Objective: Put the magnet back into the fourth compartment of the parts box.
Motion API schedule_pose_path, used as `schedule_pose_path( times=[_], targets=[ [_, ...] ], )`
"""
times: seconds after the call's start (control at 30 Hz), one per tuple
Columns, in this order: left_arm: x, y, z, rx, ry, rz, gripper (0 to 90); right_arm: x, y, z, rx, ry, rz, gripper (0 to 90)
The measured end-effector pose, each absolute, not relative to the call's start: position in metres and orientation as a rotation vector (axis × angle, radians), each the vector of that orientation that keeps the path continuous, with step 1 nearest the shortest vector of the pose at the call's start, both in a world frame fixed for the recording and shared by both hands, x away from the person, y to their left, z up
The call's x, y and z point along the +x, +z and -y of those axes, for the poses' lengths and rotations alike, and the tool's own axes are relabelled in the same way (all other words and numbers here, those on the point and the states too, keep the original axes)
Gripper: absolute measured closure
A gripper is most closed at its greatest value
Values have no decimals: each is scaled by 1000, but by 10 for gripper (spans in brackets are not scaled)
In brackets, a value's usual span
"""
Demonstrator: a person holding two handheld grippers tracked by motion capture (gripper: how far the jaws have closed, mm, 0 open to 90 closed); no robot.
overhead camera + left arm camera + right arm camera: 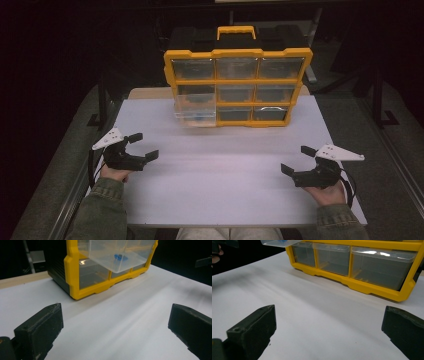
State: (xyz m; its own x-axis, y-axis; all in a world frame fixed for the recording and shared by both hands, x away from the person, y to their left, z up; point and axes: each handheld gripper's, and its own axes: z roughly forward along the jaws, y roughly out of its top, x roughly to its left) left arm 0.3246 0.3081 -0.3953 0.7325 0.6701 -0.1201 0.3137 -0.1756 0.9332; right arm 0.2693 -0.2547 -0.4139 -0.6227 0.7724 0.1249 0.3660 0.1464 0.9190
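Black jaws stand wide apart on both your left gripper (141, 146) and your right gripper (297, 160), each empty and low over the white table (220, 185). Well ahead, the yellow organizer (238, 85) stands upright with its clear drawer (195, 110) in the left column pulled out; a small blue piece (120, 257) lies inside. You seem between steps, so your next move is probably a forward reach to that drawer.
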Motion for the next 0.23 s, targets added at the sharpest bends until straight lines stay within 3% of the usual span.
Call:
schedule_pose_path(
  times=[0.23],
  targets=[
    [321, -397, -309, 1761, 391, -779, 0, 269, -414, 254, 1089, 1476, -2056, 0]
  ],
)
